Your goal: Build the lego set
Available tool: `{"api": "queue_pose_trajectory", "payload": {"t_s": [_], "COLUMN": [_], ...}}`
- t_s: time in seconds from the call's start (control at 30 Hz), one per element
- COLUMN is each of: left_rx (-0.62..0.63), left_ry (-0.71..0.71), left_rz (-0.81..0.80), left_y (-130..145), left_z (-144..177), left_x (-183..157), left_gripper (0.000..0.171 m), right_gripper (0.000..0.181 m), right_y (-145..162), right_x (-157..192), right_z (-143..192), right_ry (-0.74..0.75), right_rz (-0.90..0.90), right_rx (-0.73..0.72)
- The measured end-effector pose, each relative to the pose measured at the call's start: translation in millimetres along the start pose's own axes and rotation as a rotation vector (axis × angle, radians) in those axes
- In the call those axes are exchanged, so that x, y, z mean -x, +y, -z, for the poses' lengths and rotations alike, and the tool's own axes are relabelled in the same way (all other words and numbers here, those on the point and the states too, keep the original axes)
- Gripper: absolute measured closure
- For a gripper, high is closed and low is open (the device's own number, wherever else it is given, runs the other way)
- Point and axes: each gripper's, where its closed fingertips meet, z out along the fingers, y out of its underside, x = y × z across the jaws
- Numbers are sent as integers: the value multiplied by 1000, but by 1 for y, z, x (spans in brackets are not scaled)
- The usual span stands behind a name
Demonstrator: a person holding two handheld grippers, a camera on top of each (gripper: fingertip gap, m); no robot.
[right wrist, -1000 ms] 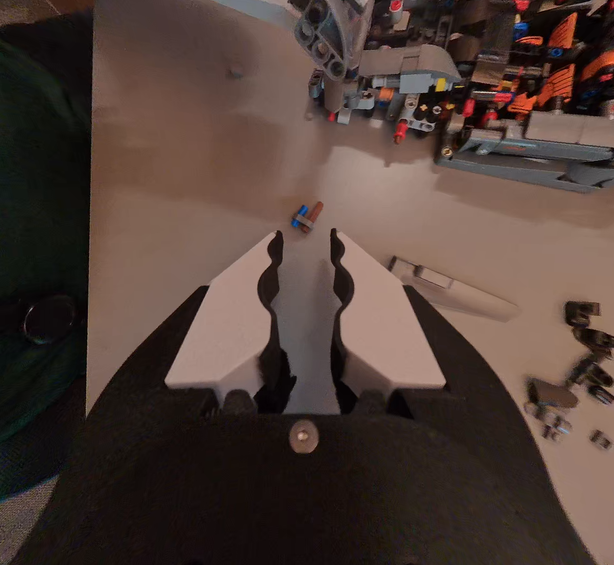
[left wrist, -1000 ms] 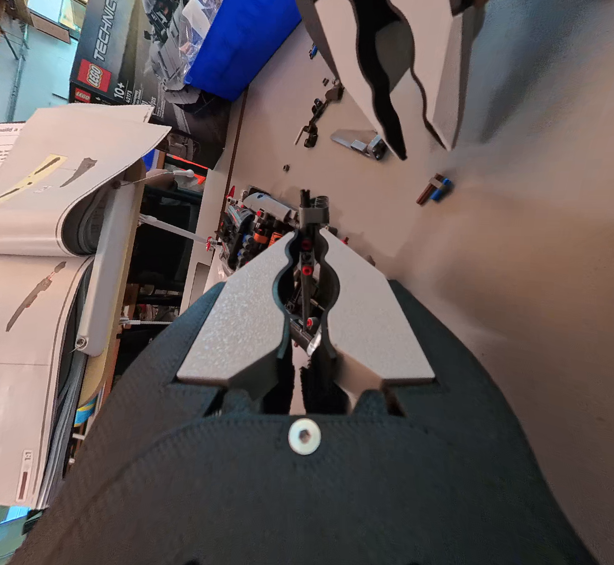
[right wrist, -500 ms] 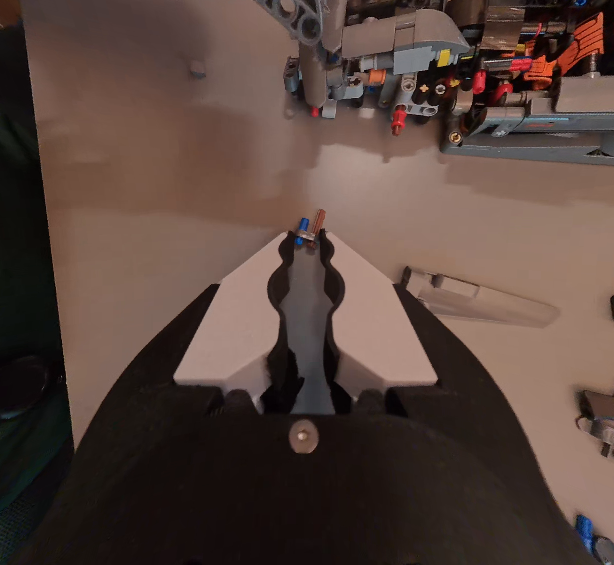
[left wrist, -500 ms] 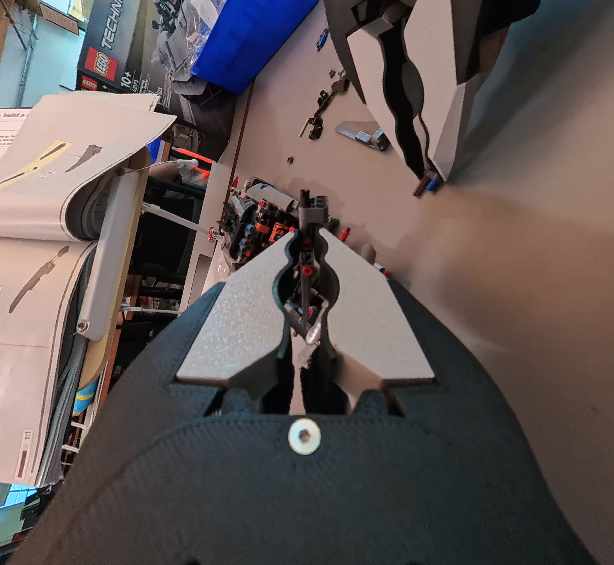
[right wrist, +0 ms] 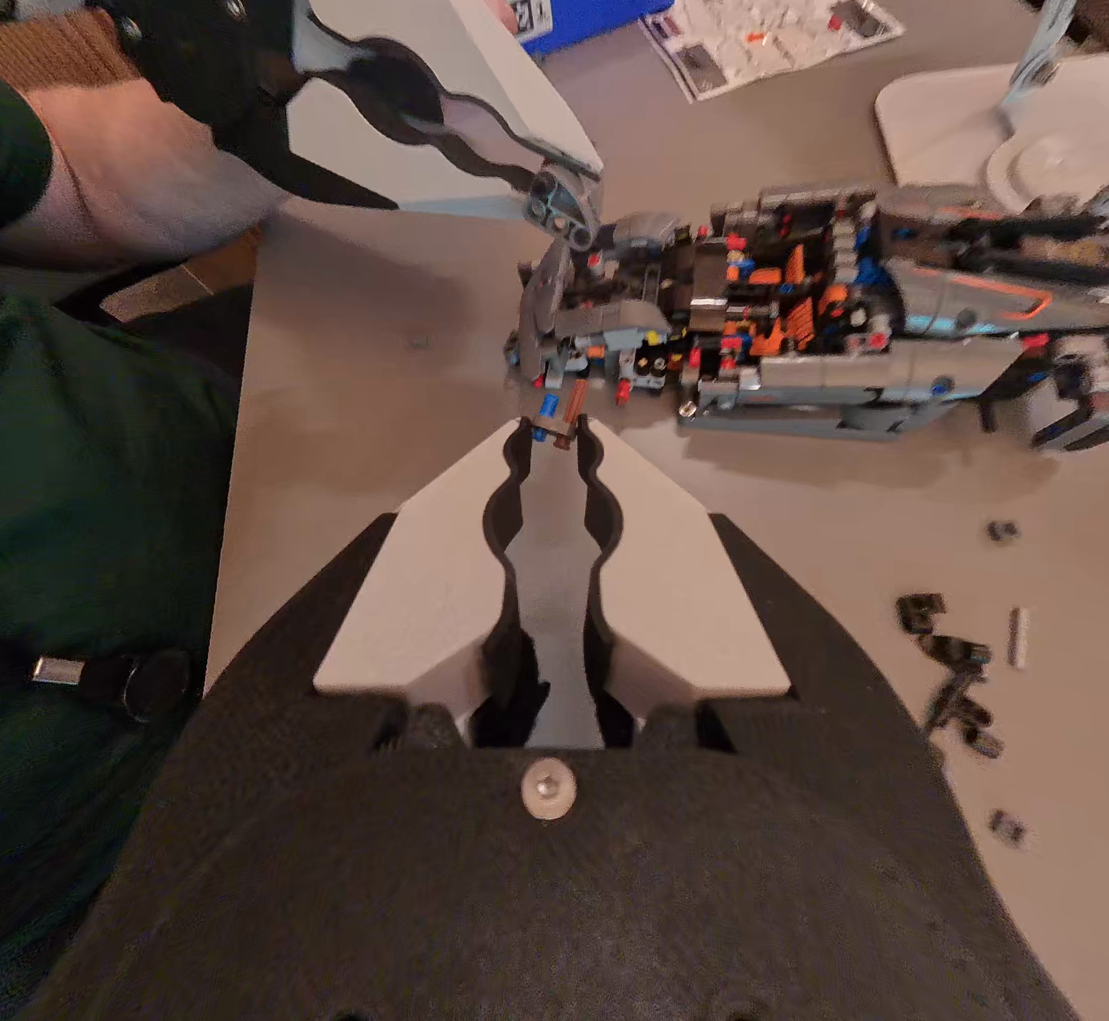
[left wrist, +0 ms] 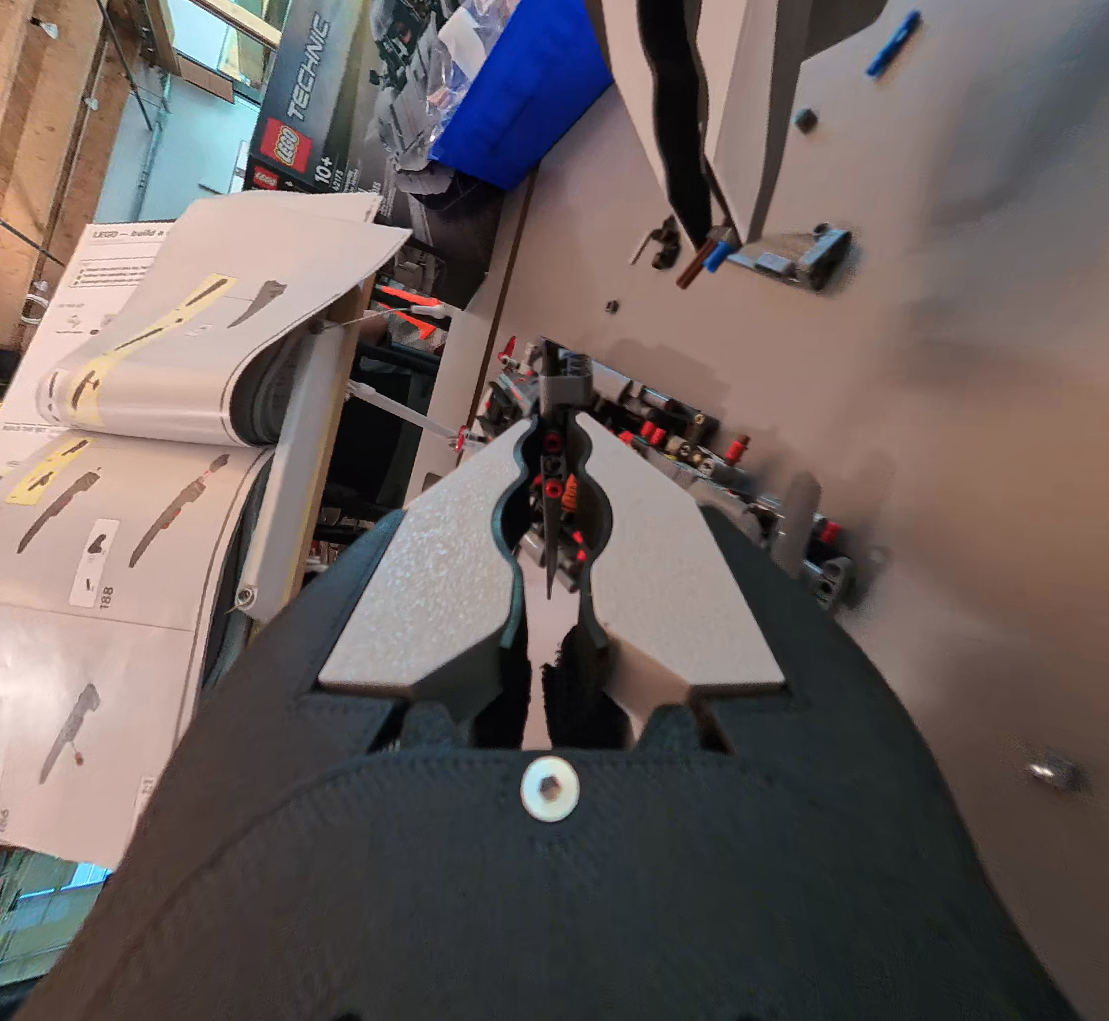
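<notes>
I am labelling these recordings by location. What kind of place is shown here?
Probably an indoor hobby or workshop table: a half-built brick model lies on it, an open instruction book stands beside it, and wooden beams show behind.

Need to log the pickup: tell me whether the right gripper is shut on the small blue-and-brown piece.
Shut on it. The right gripper pinches the small blue-and-brown piece between its tips, clear of the table.

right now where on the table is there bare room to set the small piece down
Bare table lies between the near edge and the model, left of the right gripper shut on the small piece. It is crowded around the model and among the loose parts to the right.
</notes>
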Motion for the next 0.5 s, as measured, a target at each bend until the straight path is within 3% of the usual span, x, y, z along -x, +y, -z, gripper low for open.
{"api": "queue_pose_trajectory", "payload": {"t_s": [0.3, 0.5], "left_rx": [-53, -36], "left_ry": [-41, -16], "left_rz": [31, 35], "left_y": [-7, 0], "left_z": [-24, -29], "left_x": [32, 18], "left_gripper": [166, 166], "right_gripper": [168, 168], "right_y": [-53, -52], "right_x": [-30, -28], "right_z": [14, 5], "right_ry": [-6, -49], "right_rz": [38, 55], "right_rx": [-160, -221]}}
